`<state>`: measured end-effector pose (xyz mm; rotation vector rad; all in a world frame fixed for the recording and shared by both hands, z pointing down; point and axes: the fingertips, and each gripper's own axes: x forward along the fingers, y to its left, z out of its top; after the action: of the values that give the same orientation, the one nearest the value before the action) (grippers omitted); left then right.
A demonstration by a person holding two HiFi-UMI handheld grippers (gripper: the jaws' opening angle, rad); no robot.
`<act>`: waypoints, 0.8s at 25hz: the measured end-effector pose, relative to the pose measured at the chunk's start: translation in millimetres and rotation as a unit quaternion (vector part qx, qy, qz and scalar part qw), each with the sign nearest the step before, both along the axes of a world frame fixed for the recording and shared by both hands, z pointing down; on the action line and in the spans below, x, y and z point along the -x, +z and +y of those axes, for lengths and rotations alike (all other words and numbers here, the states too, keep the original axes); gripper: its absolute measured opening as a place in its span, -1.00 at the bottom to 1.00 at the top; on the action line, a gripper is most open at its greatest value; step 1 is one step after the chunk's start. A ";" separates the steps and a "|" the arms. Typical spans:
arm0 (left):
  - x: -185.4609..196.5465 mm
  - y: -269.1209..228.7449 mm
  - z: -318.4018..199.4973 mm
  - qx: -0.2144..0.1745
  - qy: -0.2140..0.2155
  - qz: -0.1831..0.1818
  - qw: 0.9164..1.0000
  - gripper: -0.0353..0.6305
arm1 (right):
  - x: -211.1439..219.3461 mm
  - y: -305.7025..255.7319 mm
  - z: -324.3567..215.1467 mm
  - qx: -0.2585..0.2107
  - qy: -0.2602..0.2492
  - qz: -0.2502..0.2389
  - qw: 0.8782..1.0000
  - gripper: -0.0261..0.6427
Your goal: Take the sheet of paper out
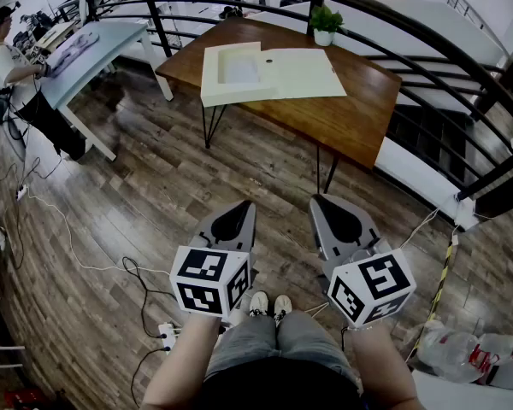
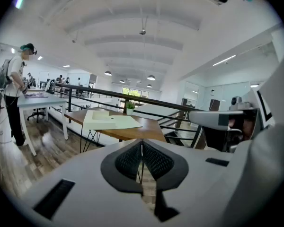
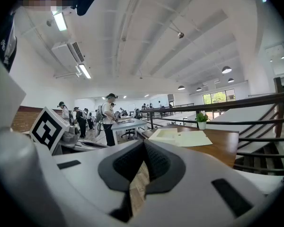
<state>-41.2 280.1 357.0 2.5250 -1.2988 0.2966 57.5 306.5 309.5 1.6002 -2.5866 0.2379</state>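
On the brown wooden table point(image 1: 355, 118) lies a flat cream case point(image 1: 278, 77) with a paler sheet-like rectangle point(image 1: 239, 68) at its left end; I cannot tell whether that is the paper. The table stands a few steps ahead of me. My left gripper point(image 1: 241, 206) and right gripper point(image 1: 321, 201) hover side by side over the floor, close to my body, both shut with nothing between the jaws. In the left gripper view the gripper point(image 2: 142, 142) points toward the case point(image 2: 111, 122). In the right gripper view the gripper point(image 3: 144, 144) has the case point(image 3: 180, 137) ahead to the right.
A small potted plant point(image 1: 325, 22) stands at the table's far edge. A black railing point(image 1: 427, 37) curves behind and right of it. A pale blue table point(image 1: 98, 49) with a person point(image 1: 8, 75) is at the left. Cables and a power strip point(image 1: 167, 336) lie on the wooden floor; plastic bags point(image 1: 462, 353) are at the lower right.
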 end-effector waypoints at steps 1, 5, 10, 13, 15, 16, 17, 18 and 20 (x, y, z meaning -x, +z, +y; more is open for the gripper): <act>2.8 -1.0 3.7 -0.001 -0.001 -0.006 1.000 -0.84 | 2.3 -0.5 5.5 0.004 0.002 0.002 1.000 -0.84; 12.4 -7.8 12.3 0.006 -0.012 -0.003 1.000 -0.84 | 6.8 -2.2 20.2 0.015 0.012 0.000 1.000 -0.84; 16.1 -17.0 12.1 0.011 -0.021 0.016 1.000 -0.84 | 5.8 -2.5 21.7 0.016 0.020 -0.004 1.000 -0.84; 15.9 -18.3 11.3 0.013 -0.024 0.019 0.999 -0.84 | 3.3 -2.6 21.3 0.015 0.024 -0.004 1.000 -0.84; 13.1 -19.1 11.5 0.013 -0.021 0.023 0.999 -0.84 | 0.9 -5.1 19.9 0.010 0.025 -0.013 1.000 -0.84; 11.4 -19.1 11.9 0.013 -0.019 0.026 0.999 -0.84 | -0.2 -6.8 19.3 0.006 0.024 -0.023 0.999 -0.84; 9.4 -19.0 12.0 0.014 -0.018 0.028 0.999 -0.84 | -1.0 -8.5 18.6 0.003 0.020 -0.032 0.999 -0.84; 7.0 -19.0 11.7 0.014 -0.018 0.031 0.999 -0.84 | -2.1 -10.0 17.6 0.000 0.017 -0.040 0.999 -0.84; 1.3 -19.1 9.4 0.016 -0.019 0.036 0.999 -0.84 | -6.1 -11.4 15.1 -0.001 0.011 -0.043 0.999 -0.84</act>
<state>-42.5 289.5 337.9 2.4586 -1.3012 0.2139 63.5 321.6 298.1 1.6548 -2.6339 0.3134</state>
